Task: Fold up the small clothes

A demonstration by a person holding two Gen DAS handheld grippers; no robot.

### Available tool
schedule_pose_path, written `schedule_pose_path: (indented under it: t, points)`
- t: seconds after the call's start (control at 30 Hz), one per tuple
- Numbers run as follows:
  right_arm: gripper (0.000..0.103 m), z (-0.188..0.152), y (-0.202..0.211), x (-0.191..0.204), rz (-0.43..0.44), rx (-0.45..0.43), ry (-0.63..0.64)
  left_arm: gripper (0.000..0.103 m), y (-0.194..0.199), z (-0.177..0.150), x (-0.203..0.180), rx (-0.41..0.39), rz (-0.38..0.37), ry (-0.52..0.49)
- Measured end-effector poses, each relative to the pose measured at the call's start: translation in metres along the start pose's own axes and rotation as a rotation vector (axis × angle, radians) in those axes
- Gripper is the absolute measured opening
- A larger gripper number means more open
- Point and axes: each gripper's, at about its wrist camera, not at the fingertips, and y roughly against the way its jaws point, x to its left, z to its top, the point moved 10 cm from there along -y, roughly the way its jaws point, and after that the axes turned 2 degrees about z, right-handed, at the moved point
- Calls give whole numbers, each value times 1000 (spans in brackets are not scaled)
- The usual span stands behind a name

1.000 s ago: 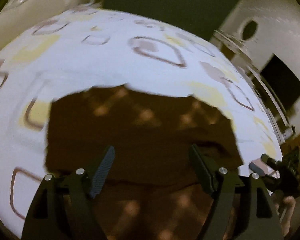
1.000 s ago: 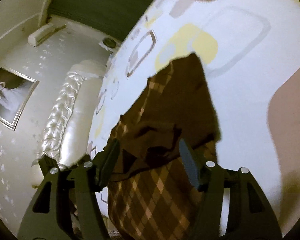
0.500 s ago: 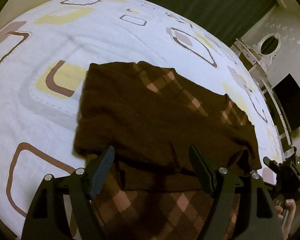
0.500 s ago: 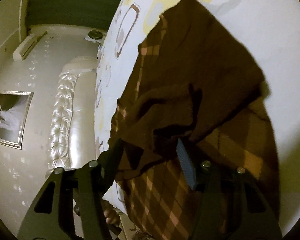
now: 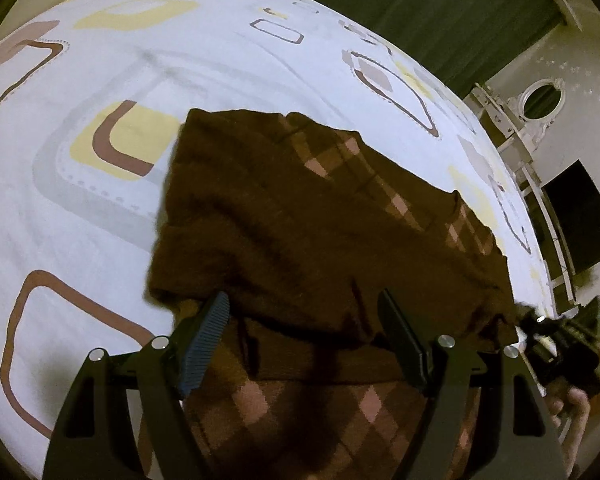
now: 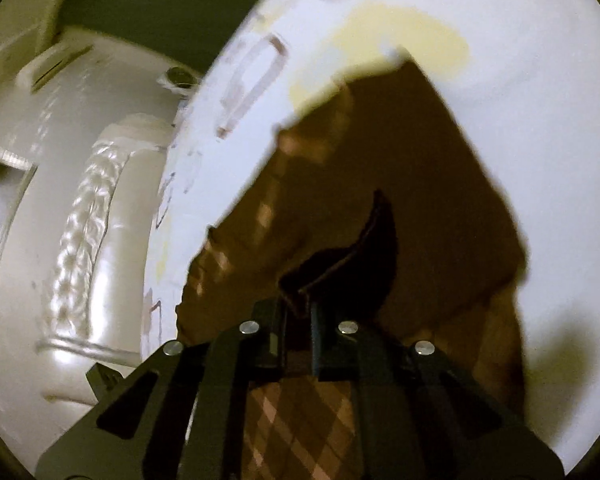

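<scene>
Lying folded on the patterned bedspread [image 5: 228, 64], brown argyle garment [image 5: 320, 216], near hem being pinched by right gripper [image 6: 298, 334] with jaws clenched on a fabric fold, left gripper [image 5: 304, 340] hovering above, jaws spread wide, grasping nothing.

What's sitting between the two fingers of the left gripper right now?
In the left wrist view, the left gripper is open, and only the brown checked garment spans the gap between its fingers, lying on the patterned bedspread.
</scene>
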Motion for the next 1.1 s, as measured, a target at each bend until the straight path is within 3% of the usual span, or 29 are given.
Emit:
schedule_pose_path:
  t: [0.17, 0.37, 0.5, 0.67, 0.8, 1.0, 1.1]
  points:
    - [7, 20, 30, 8, -18, -68, 169, 77, 2, -1, -4, -5, -24, -3]
    - [7, 10, 9, -70, -155, 19, 139, 78, -6, -6, 2, 17, -15, -7]
    - [15, 8, 15, -74, -46, 50, 50, 78, -6, -7, 2, 25, -17, -34]
    - [28, 34, 36, -60, -30, -18, 83, 78, -1, -8, 2, 19, -24, -51]
    - [28, 58, 25, -59, -53, -26, 112, 78, -2, -9, 8, 18, -22, -37]
    - [28, 68, -5, -61, -81, 41, 188, 78, -3, -9, 10, 14, -23, -24]
    - [11, 62, -11, -57, -99, 73, 244, 78, -4, -11, 11, 13, -26, -27]
